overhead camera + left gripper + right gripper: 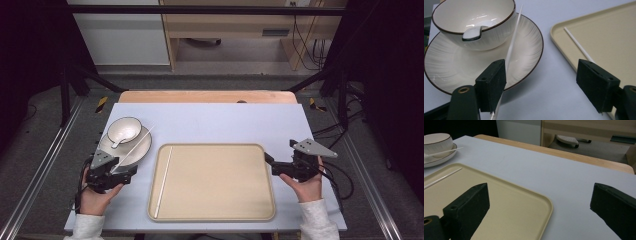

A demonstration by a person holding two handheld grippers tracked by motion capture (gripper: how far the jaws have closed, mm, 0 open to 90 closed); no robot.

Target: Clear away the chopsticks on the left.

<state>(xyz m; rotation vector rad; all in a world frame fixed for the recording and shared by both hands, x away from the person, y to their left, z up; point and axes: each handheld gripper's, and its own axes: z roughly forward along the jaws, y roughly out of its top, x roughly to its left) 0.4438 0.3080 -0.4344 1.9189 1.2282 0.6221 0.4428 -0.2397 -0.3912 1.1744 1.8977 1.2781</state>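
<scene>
The work in hand is taken to be the moving of chopsticks from the dishes to the tray (pixel 260 210). One chopstick (pixel 163 181) is already laid on the tray, along its left edge, long axis running near-to-far. The second chopstick (pixel 512 45) is seen resting across the plate (pixel 529 50), leaning against the bowl (pixel 474 22) w/ its far tip past the bowl rim; its near end is passed just inside the left-hand pad of the left gripper (pixel 541 82), touching or nearly so, which cannot be told. Its long axis is run roughly along the gripper's own pointing direction, tilted slightly, so it is lain lengthwise between the pads, not across them. A spoon (pixel 472 33) is lodged in the bowl. The left gripper's pads are held wide apart and released; nothing is clamped, the far pad being well clear of the stick. The left gripper (pixel 107 172) is positioned at the plate's near edge, pointed away and to the right, low to the table (pixel 225 125); it is by far the nearer hand. The right gripper (pixel 285 167) is held at the tray's right edge, well apart from the stick, pointed left, pads spread, nothing between them. Judgement: a closing approx. square to the stick's axis is called for, w/ the left hand.
</scene>
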